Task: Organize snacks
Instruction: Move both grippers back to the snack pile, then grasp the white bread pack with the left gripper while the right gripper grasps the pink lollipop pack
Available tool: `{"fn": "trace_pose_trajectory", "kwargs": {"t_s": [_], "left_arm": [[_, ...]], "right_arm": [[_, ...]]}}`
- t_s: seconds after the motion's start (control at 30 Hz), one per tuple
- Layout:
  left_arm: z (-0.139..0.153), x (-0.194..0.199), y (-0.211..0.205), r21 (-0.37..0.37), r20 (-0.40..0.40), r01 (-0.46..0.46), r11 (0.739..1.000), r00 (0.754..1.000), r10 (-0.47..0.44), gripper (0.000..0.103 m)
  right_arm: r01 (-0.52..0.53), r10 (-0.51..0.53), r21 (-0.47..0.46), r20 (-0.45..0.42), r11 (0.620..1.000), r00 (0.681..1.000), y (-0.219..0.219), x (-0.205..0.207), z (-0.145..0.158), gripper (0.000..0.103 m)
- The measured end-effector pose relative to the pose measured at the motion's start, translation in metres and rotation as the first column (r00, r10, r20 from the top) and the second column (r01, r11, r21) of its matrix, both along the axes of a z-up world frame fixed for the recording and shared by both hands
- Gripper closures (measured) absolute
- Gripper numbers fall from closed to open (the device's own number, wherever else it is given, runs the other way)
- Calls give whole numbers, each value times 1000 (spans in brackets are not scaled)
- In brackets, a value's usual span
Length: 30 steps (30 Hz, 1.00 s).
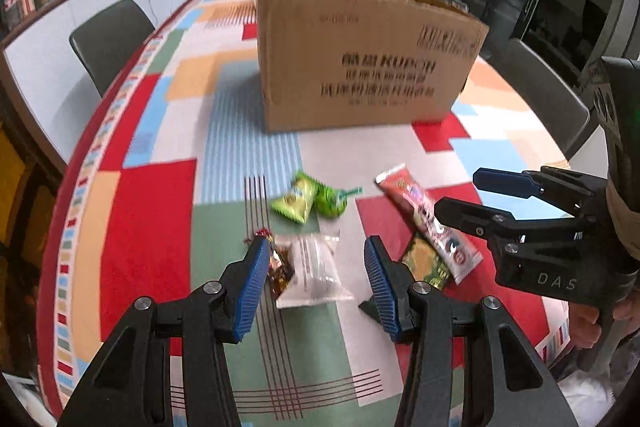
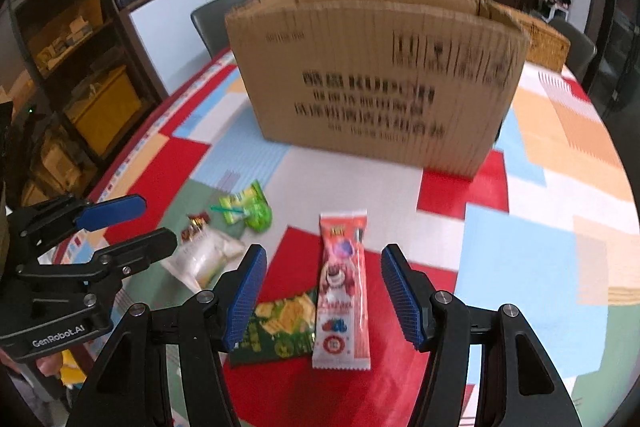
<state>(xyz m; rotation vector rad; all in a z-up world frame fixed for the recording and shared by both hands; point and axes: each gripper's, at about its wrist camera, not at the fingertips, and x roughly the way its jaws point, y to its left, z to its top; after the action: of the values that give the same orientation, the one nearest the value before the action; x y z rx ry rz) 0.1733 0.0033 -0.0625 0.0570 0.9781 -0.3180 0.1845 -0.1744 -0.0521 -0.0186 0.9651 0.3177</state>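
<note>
In the right wrist view alone, shelves [image 2: 80, 67] flank the cardboard box [image 2: 376, 75]

on the patchwork-patterned tablecloth [image 2: 540, 227] we see the large brown cardboard box [image 2: 376, 79] at the back. before it lie the small green snack packets [image 1: 308, 201] to the left, the long pink snack stick [image 2: 342, 291] to the right, overlapping the dark green flat packet [image 2: 280, 331], and the clear white plastic pouch [image 1: 314, 269] nearest on the left.

Patchwork-clothed table [image 1: 152, 211] under cardboard box [image 1: 360, 59], green packets [image 1: 308, 201], clear pouch [image 1: 314, 271], pink wrapper [image 2: 342, 291].
</note>
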Motion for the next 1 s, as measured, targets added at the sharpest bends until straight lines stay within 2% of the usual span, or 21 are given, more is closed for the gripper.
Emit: {"fn": "trace_pose_trajectory", "kwargs": {"t_s": [0.23,0.37,0.7,0.77,1.0], "left_arm": [[-20,8,0,-16,-48,9,1000,999,-9,68],[-27,13,-1,-15,-63,14,1000,998,-15,71],[-43,22,-4,-11,-114,0,1000,993,-1,72],[-46,24,-4,-21,-126,-5,1000,992,2,71],[-53,30,-6,-39,-150,-9,999,989,3,71]], "right_arm": [[12,-12,2,-70,1000,997,-1,4,-25,42],[16,-16,-2,-92,1000,996,1,7,-33,43],[18,-18,6,-116,1000,993,1,16,-46,43],[17,-16,9,-124,1000,992,2,20,-49,49],[13,-13,-2,-143,1000,990,3,30,-58,56]]}}
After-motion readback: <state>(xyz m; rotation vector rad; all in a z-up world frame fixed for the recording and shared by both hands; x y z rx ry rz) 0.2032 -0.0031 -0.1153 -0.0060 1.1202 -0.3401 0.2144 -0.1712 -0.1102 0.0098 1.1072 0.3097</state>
